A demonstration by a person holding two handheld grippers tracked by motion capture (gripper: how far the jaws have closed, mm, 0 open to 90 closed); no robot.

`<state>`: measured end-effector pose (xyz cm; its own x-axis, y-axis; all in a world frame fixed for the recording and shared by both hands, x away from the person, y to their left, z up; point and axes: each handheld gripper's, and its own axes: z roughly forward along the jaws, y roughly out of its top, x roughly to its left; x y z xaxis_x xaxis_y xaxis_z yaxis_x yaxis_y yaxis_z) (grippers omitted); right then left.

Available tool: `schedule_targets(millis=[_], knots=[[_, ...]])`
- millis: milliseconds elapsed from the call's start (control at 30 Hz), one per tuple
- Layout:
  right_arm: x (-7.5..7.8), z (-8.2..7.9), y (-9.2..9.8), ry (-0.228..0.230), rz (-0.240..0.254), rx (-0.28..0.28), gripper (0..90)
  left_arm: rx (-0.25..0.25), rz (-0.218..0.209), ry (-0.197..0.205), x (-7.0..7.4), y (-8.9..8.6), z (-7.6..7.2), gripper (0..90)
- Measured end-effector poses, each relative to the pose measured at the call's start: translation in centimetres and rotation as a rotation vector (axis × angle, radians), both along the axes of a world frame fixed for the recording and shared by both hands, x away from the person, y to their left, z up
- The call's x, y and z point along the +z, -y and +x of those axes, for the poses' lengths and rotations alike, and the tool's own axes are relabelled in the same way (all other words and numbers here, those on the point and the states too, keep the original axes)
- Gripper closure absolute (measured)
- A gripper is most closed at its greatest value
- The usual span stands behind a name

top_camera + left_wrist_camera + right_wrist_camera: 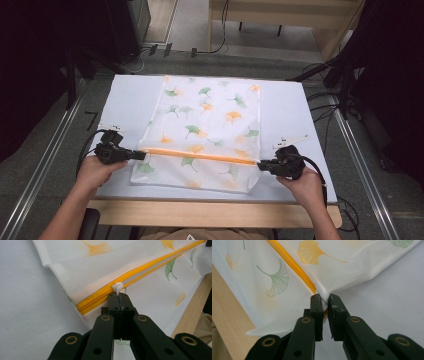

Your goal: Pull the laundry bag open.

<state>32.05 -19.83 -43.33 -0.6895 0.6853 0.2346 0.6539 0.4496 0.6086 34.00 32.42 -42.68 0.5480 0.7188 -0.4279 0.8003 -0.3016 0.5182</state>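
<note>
Fingers first: your left gripper (119,298) has its fingers pressed fully together on the small white plastic zipper pull (117,286), at the left end of the orange zipper (197,155). Your right gripper (325,299) has its fingers nearly closed, pinching a gathered fold of mesh fabric at the zipper's right end. Both grips hold the white mesh laundry bag printed with green and orange ginkgo leaves (210,117), which lies flat on the light grey bench (127,100), its far edge near the back of the bench and its near edge just short of the pale wooden front edge (210,212). Between your two grippers the zipper runs as a taut straight line across the bag's near part.
</note>
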Motion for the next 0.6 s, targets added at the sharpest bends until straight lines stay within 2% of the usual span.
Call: schedule_targets(millis=[600], knots=[[0.05, 0.03, 0.06, 0.004, 0.004, 0.002, 84.6, 0.016, -0.011, 0.002, 0.02, -0.69, -0.04, 90.0]])
